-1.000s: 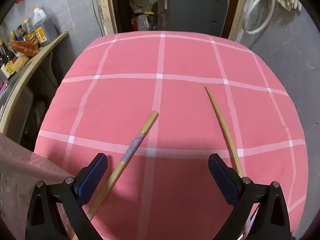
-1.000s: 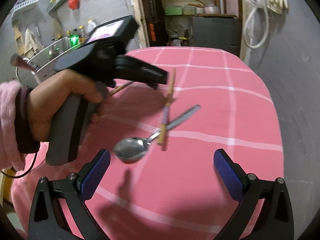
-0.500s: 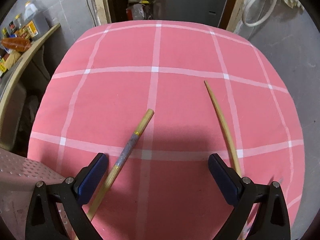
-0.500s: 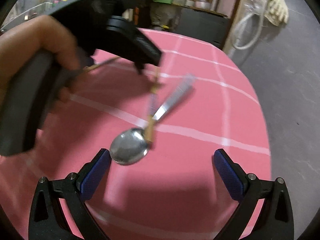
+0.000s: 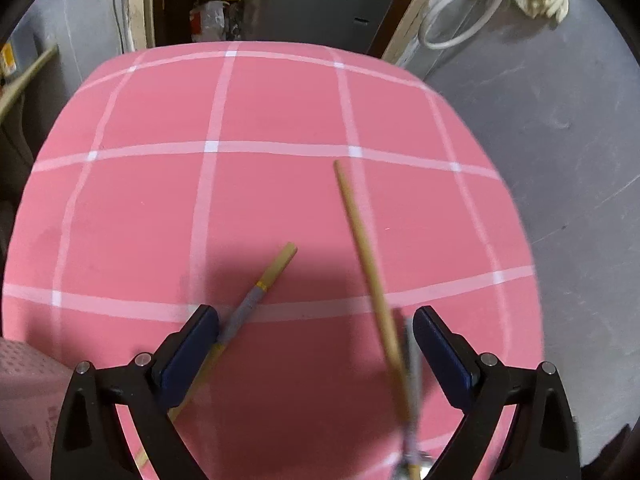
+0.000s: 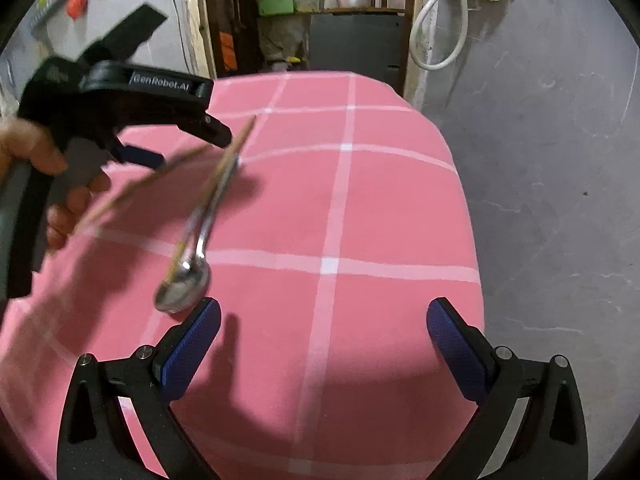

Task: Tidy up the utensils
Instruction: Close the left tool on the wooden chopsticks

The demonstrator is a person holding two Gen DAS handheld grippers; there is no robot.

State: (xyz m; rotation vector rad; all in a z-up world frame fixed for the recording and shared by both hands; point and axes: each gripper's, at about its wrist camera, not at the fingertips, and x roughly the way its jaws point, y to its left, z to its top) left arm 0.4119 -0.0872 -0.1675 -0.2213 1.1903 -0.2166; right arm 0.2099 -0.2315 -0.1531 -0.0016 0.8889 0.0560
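On the pink checked tablecloth (image 5: pixel 280 100) lie two wooden chopsticks and a metal spoon. The grey-banded chopstick (image 5: pixel 256 296) runs under the left finger (image 5: pixel 200 336) of my open left gripper (image 5: pixel 316 332). The long chopstick (image 5: pixel 364 248) lies inside the right finger, beside the blurred spoon handle (image 5: pixel 412 380). In the right wrist view the spoon (image 6: pixel 184 284) rests just beyond the left finger (image 6: pixel 196 336) of my open right gripper (image 6: pixel 322 332), and a chopstick (image 6: pixel 216 188) lies along its handle. A hand (image 6: pixel 52 184) holds the left gripper above them.
The table's right edge drops to grey floor (image 6: pixel 560 200). Behind the table stand a dark grey cabinet (image 5: pixel 332 0) and cluttered shelves (image 6: pixel 320 0), with a white hose (image 6: pixel 440 40) on the wall. A pink perforated surface (image 5: pixel 24 392) sits at the near left.
My left gripper has moved forward and right, so both chopsticks now sit close to its fingers. The right gripper has swung right, bringing the spoon near its left finger. The utensils stay put.
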